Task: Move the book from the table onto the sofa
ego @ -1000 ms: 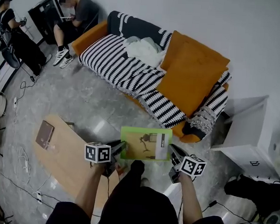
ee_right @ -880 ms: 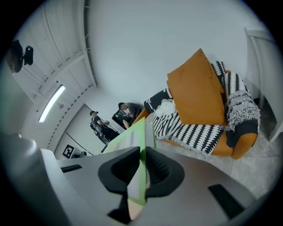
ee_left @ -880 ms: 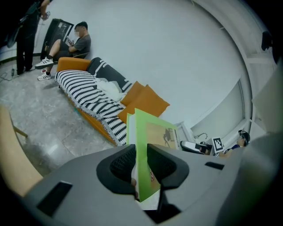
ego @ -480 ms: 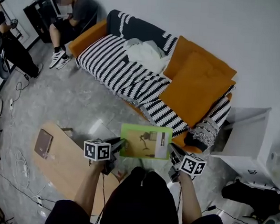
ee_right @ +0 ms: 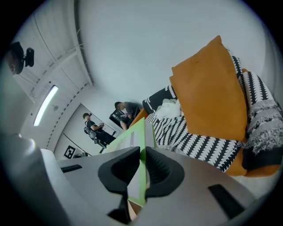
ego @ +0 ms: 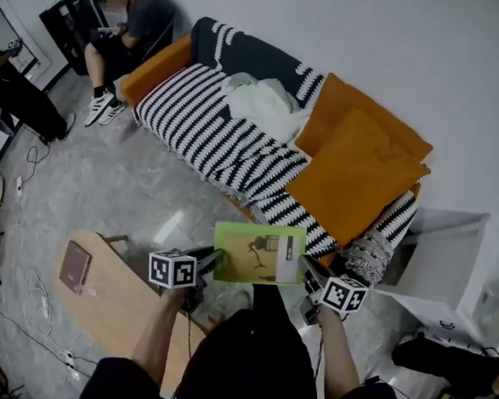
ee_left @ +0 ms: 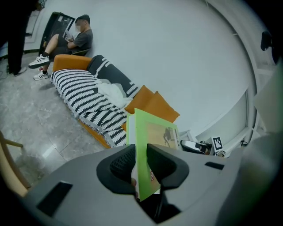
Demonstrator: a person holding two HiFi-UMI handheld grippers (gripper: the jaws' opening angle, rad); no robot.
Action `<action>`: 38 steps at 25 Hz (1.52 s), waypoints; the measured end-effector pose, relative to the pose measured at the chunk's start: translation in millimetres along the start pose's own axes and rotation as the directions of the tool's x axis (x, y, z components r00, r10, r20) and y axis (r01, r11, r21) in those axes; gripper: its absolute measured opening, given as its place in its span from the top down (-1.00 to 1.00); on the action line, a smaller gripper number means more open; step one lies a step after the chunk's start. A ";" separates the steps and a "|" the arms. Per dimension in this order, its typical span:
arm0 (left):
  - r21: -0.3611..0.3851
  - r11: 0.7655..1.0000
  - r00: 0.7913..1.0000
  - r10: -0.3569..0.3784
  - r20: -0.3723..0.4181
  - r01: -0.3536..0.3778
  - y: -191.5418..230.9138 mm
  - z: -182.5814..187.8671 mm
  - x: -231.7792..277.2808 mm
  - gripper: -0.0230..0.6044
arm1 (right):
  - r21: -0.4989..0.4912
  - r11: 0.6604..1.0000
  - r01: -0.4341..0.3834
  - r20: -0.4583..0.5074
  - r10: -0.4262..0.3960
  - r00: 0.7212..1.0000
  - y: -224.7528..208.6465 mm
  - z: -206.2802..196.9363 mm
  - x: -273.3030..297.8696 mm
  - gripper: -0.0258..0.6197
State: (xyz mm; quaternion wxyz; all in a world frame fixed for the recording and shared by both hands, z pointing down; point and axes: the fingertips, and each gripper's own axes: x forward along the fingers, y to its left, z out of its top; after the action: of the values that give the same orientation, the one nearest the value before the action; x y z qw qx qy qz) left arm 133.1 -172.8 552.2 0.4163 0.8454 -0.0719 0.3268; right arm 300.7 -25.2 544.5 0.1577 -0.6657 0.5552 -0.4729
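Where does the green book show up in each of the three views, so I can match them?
Head view: the green book is at lower centre, cover facing up.
Left gripper view: the book is at centre, seen nearly edge-on, rising out of the jaws.
Right gripper view: the book is just left of centre, edge-on in the jaws.
Shared landmark: the orange cushion.
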 end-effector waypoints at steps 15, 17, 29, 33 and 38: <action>-0.035 0.998 0.999 0.048 -0.008 -0.048 25.0 146.5 90.3 0.63 | 0.034 0.999 -0.027 -0.048 0.028 0.998 -53.3 140.9 103.8 0.74; -0.031 0.998 0.999 0.053 -0.005 -0.053 26.4 166.4 97.8 0.63 | 0.034 0.999 -0.034 -0.041 0.036 0.999 -56.4 159.0 114.6 0.74; 0.006 1.000 0.999 0.015 -0.029 -0.014 62.2 261.8 115.0 0.63 | 0.069 0.998 -0.002 0.016 0.001 1.000 -42.9 219.5 180.7 0.74; 0.030 0.999 0.999 -0.016 -0.046 0.017 83.9 292.1 120.9 0.63 | 0.085 0.996 0.034 0.040 -0.037 0.998 -40.5 227.5 207.1 0.74; 0.049 0.998 0.998 -0.031 -0.052 0.034 105.3 321.7 125.2 0.64 | 0.097 0.994 0.045 0.059 -0.051 0.997 -37.5 237.6 235.4 0.74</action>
State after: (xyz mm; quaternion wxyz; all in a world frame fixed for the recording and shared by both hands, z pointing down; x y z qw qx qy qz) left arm 347.3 -463.2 556.5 0.4021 0.8479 -0.0393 0.3434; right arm 499.0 -296.7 559.5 0.1951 -0.6847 0.5107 -0.4820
